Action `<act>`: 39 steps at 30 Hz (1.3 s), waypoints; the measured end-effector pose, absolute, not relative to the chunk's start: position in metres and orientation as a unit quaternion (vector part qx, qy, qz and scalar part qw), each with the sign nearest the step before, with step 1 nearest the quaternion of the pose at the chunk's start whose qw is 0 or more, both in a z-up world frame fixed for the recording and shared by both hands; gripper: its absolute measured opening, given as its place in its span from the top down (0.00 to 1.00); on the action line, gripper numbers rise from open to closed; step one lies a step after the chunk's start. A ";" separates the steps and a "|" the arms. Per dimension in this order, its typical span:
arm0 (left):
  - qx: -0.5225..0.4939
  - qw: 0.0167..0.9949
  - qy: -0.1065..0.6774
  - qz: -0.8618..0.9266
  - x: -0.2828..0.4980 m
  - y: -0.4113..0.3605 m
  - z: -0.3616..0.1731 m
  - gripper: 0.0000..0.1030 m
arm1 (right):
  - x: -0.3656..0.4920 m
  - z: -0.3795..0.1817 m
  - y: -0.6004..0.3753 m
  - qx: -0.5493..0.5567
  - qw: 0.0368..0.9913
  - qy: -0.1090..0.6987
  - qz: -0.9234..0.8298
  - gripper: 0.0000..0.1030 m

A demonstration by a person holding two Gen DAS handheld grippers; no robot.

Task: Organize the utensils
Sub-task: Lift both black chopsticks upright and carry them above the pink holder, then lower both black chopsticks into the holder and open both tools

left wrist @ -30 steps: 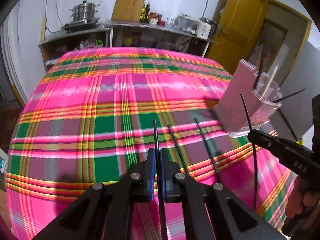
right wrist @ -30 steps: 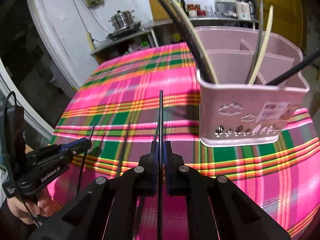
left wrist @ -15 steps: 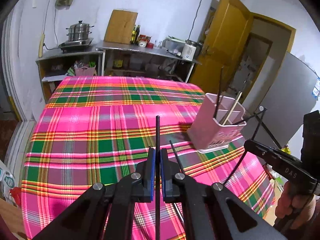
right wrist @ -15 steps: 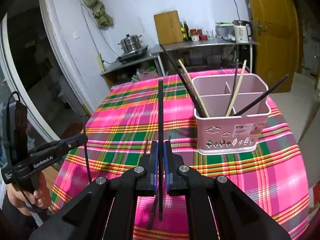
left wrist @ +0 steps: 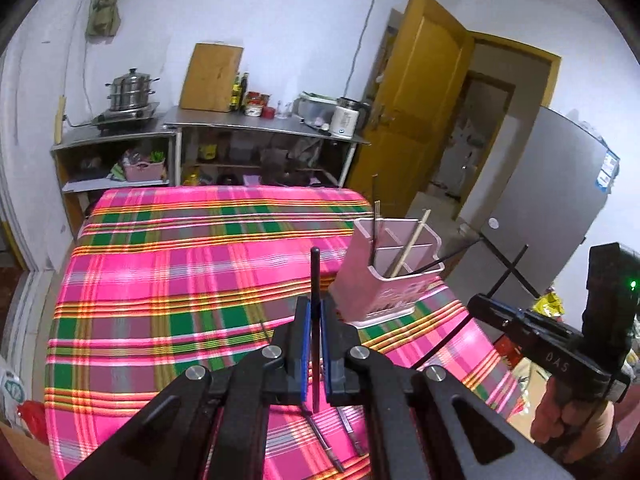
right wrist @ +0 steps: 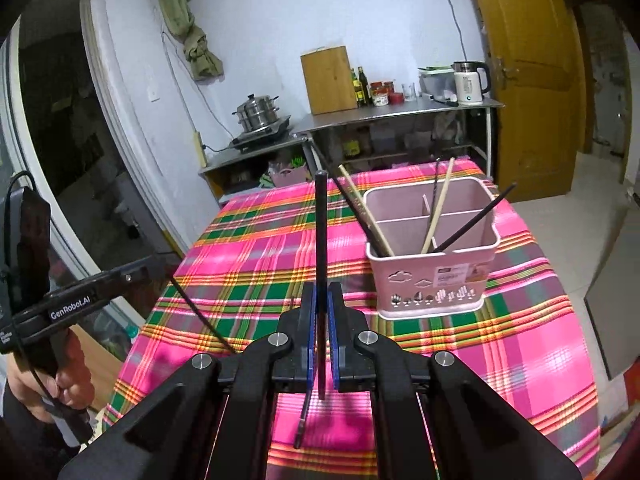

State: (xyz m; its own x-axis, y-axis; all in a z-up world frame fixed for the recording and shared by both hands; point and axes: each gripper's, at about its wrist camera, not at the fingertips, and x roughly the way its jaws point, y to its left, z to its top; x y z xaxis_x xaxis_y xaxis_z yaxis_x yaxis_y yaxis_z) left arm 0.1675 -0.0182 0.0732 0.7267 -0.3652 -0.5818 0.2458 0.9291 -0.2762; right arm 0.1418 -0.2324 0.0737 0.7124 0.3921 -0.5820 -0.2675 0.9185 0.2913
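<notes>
Holder (right wrist: 432, 280) label text unreadable; chopstick (right wrist: 301, 420) upper length hidden behind tool.

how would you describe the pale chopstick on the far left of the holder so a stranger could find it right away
On the pink plaid tablecloth stands a pink divided utensil holder. At the left end of its front compartment, a pale wooden chopstick leans out up and to the left, right beside a black chopstick leaning the same way. The other pale chopstick stands further right, tilted right.
</notes>
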 end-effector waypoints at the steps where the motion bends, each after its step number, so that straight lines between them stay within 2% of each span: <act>1: -0.089 0.924 0.330 -0.169 0.168 -0.023 0.076 0.96 | 0.140 0.076 -0.236 0.093 0.922 0.332 0.177 0.95; 14: -0.087 0.915 0.330 -0.217 0.195 -0.073 0.095 0.96 | 0.144 0.090 -0.263 0.102 0.930 0.321 0.148 0.95; 29: -0.107 0.926 0.280 -0.230 0.262 -0.094 0.156 0.96 | 0.200 0.149 -0.295 0.109 0.954 0.254 0.116 0.95; 39: -0.103 0.927 0.281 -0.225 0.293 -0.107 0.148 0.96 | 0.237 0.140 -0.295 0.109 0.954 0.259 0.104 0.95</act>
State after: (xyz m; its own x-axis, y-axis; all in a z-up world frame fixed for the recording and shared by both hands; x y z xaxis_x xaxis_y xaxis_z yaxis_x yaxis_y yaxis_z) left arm 0.2929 -0.1067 0.1478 0.7407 -0.4745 -0.4756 0.3590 0.8779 -0.3167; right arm 0.2374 -0.2949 0.1396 0.8440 0.2556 -0.4715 -0.1429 0.9545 0.2616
